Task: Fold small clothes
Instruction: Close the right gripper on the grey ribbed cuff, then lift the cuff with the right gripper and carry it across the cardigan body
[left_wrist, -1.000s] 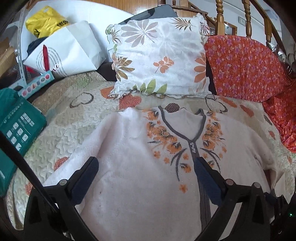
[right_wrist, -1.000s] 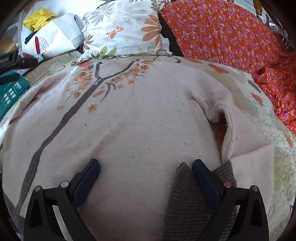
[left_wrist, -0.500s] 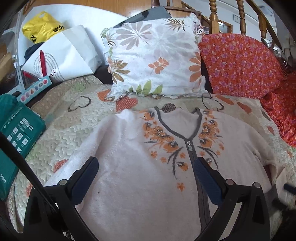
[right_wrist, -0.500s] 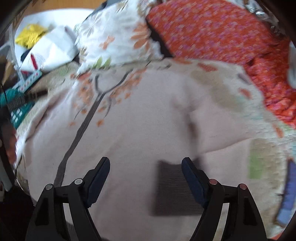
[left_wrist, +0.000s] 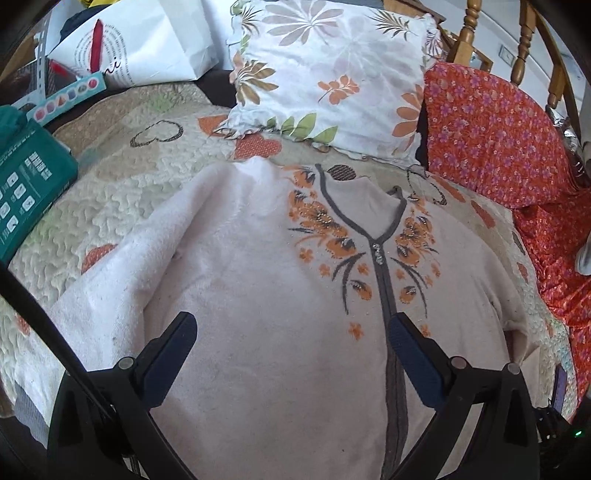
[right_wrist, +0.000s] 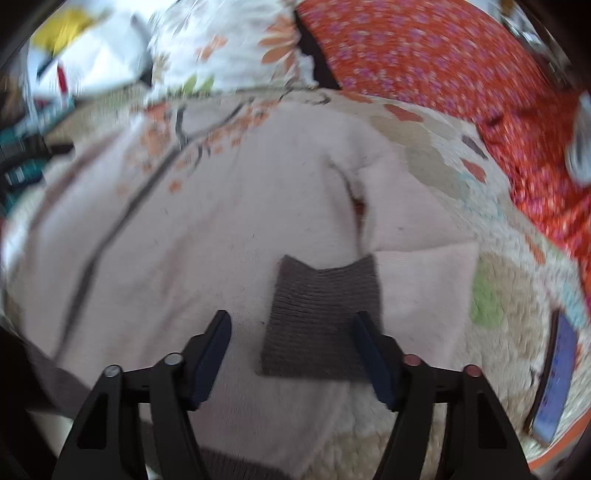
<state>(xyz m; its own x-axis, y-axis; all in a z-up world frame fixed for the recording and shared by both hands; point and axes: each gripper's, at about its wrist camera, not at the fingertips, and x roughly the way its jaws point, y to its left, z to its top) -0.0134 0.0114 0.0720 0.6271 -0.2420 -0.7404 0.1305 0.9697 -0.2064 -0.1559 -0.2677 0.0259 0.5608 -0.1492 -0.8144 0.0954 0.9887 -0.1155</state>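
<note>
Item: pale pink cardigan (left_wrist: 258, 295), front up, on a quilted bedspread (left_wrist: 122, 177).
Detail: neck at the far end, near a floral pillow (left_wrist: 332, 74); right sleeve folded across the body, its grey cuff (right_wrist: 321, 317) lying flat. Left gripper (left_wrist: 291, 332) over the chest, jaws apart, empty. Right gripper (right_wrist: 291, 336) above the cuff, jaws apart, empty. Orange cover (left_wrist: 498, 133) far right; green box (left_wrist: 26, 184) left.

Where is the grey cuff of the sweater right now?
In the right wrist view, the grey cuff lies flat on the pink sweater, folded over its front, just ahead of the open right tongs.
</note>
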